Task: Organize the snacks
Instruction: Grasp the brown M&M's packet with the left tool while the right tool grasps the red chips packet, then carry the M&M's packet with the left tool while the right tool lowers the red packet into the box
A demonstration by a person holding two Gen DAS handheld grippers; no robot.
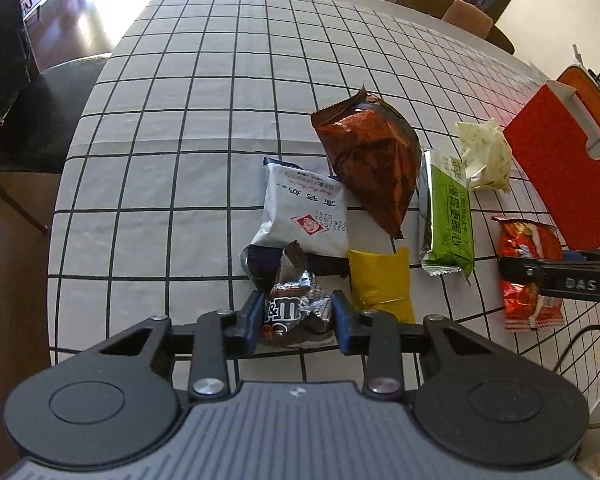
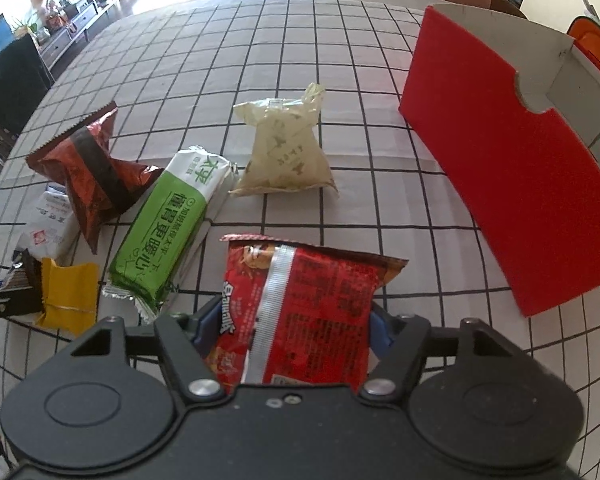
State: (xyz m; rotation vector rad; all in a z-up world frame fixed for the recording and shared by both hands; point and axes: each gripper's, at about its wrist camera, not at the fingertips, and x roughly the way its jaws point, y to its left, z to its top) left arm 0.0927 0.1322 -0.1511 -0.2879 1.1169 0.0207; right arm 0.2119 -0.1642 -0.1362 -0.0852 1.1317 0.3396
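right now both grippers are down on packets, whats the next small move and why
Probably lift both. The left gripper pinches the M&M's bag; the right gripper brackets the red snack packet; the red box stands open nearby.

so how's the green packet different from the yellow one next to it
The green packet is long and printed with large characters, while the yellow packet is short and plain. The green one lies clear of both tongs; the yellow one sits right beside the left tongs. Both lie flat on the checked tablecloth.
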